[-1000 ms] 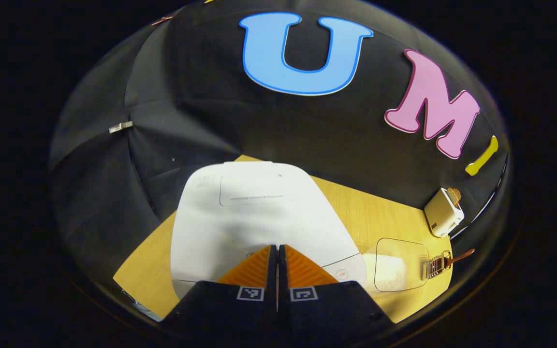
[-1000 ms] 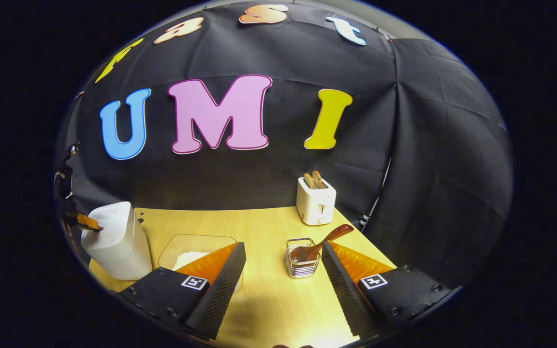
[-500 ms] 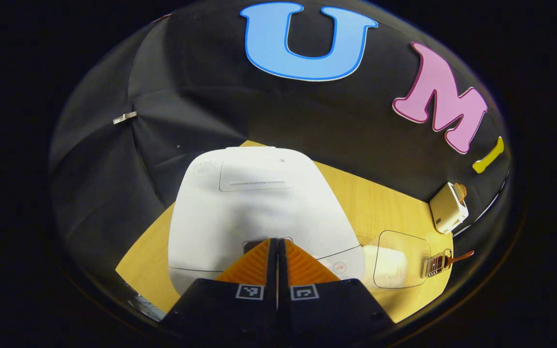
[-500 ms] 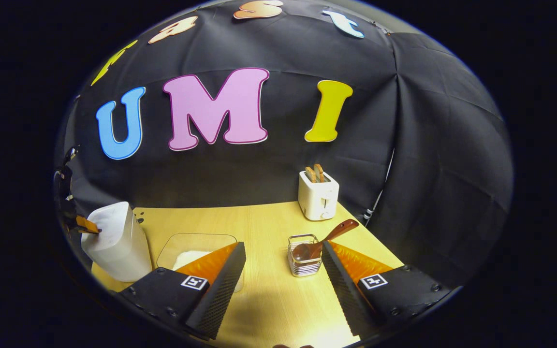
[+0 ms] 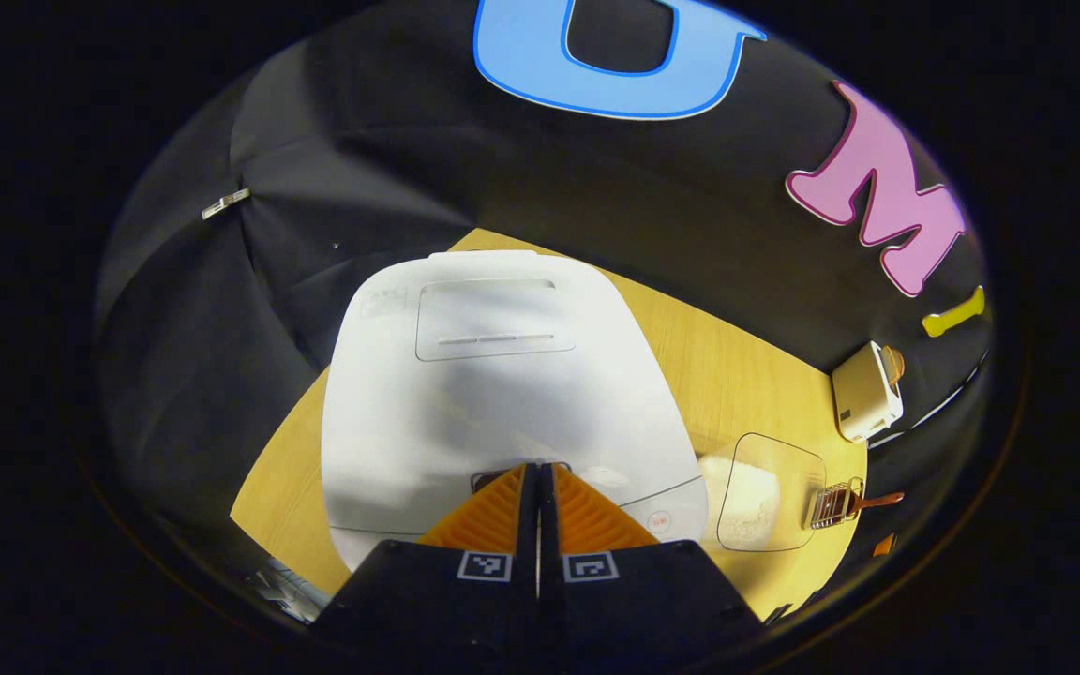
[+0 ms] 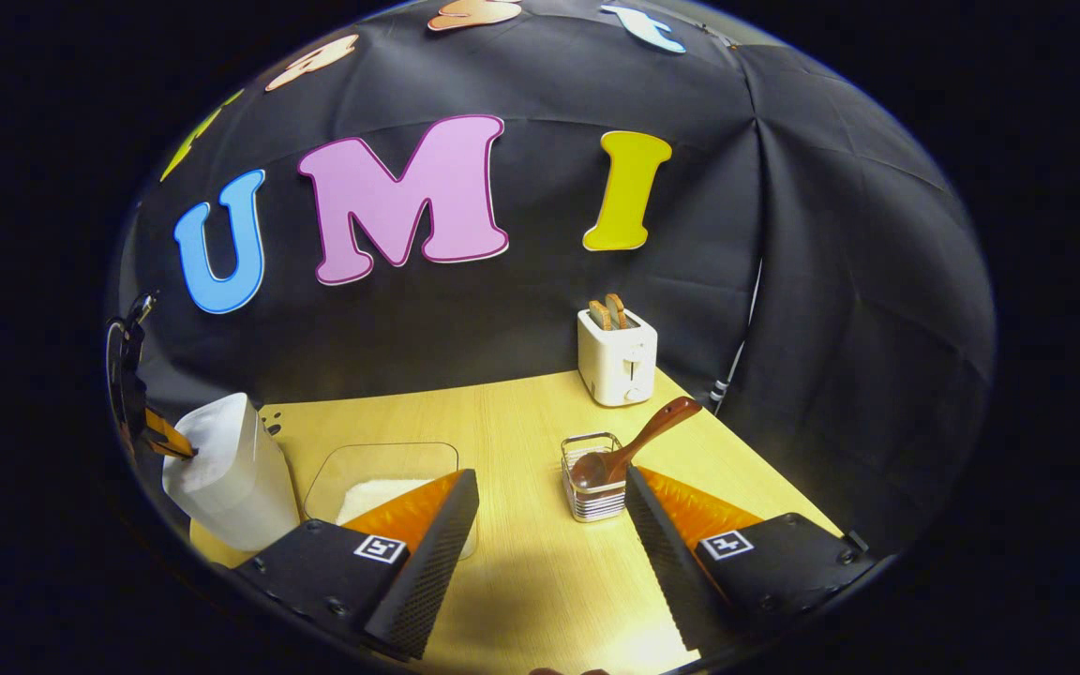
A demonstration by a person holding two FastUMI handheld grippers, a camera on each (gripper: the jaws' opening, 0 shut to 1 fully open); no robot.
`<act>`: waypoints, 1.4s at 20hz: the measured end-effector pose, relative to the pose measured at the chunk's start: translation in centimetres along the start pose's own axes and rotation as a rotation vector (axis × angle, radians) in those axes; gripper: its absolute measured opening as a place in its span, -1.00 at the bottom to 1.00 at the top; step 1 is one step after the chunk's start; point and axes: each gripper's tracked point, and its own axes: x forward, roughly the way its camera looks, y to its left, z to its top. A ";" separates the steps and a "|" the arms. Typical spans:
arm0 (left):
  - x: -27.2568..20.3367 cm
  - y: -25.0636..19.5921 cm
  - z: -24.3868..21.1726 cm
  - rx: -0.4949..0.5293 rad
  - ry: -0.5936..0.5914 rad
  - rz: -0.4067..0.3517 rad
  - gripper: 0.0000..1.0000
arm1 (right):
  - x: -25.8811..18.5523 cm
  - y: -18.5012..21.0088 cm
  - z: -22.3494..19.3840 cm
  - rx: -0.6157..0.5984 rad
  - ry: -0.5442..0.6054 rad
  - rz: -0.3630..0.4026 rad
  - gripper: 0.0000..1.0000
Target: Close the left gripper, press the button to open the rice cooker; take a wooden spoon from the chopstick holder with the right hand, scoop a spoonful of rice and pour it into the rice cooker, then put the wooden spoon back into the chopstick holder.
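The cooker, lid down, stands on the bench's left end. The left hand-held gripper, fingers together, has its tips at the dark button on the lid's front edge. The right gripper view adds the spoon leaning in the holder, between the wide-apart fingers of the right hand-held gripper.
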 end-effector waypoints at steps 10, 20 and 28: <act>-7.7 -0.8 8.4 0.139 -0.479 -0.043 -0.89 | -1.7 0.8 2.0 -0.077 -0.051 0.001 0.99; -13.7 -7.0 7.3 0.194 -0.645 -0.221 -0.90 | -1.5 -2.0 2.7 -0.044 -0.063 -0.096 0.99; -13.9 -10.8 1.4 0.182 -0.531 -0.321 -0.60 | 2.5 -4.2 2.5 -0.016 -0.027 -0.101 0.99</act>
